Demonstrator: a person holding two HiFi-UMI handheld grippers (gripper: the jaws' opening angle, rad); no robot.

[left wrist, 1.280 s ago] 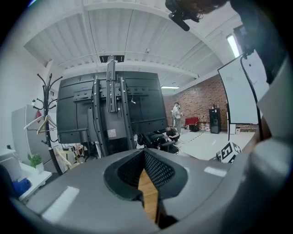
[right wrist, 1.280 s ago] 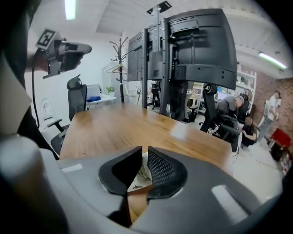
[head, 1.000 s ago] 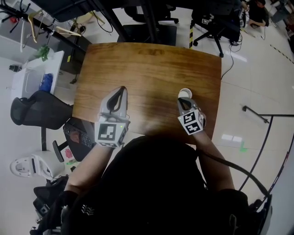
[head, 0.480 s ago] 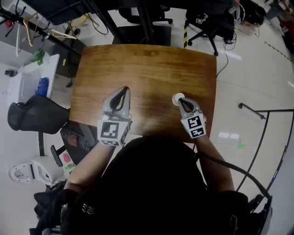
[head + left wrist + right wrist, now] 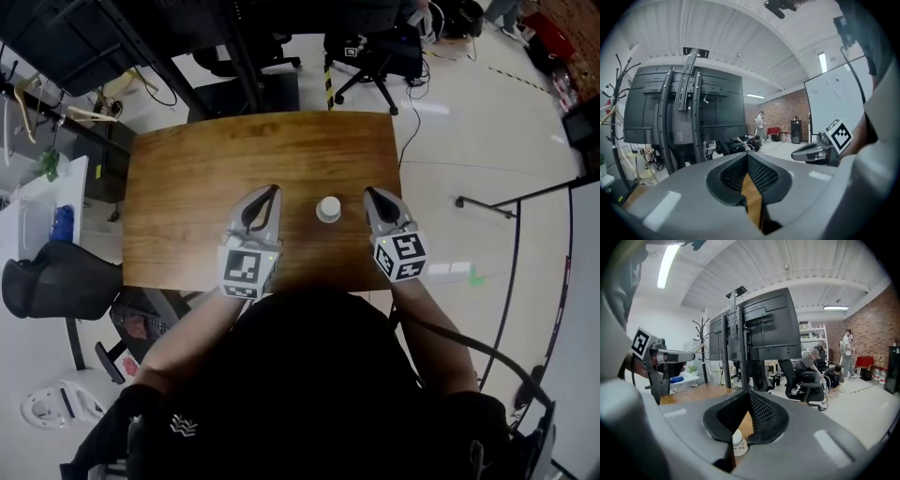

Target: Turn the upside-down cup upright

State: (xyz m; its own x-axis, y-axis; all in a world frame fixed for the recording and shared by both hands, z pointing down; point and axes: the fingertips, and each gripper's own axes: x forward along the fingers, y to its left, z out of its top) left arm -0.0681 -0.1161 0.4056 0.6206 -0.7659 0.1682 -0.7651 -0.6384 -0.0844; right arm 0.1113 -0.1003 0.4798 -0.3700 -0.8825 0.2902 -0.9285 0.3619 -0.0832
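A white paper cup (image 5: 328, 208) stands on end on the wooden table (image 5: 187, 169), alone between my two grippers. From above its top shows as a pale ring; which end is up I cannot tell. My left gripper (image 5: 269, 194) hovers to its left, shut with nothing in it. My right gripper (image 5: 372, 195) hovers to its right, raised off the table, also shut and holding nothing. In the right gripper view the cup (image 5: 739, 444) shows low through the gap behind the closed tips (image 5: 749, 392). The left gripper view shows only table wood past its closed tips (image 5: 747, 157).
A black office chair (image 5: 56, 272) stands left of the table and another (image 5: 375, 52) beyond its far edge. A tall black screen stand (image 5: 759, 329) rises behind the table. Two people (image 5: 811, 364) are by chairs further back. The table's right edge (image 5: 401, 178) lies near my right gripper.
The right gripper has let go of the cup and moved up and to the right of it. The cup now stands alone. The left gripper has shifted closer to the cup.
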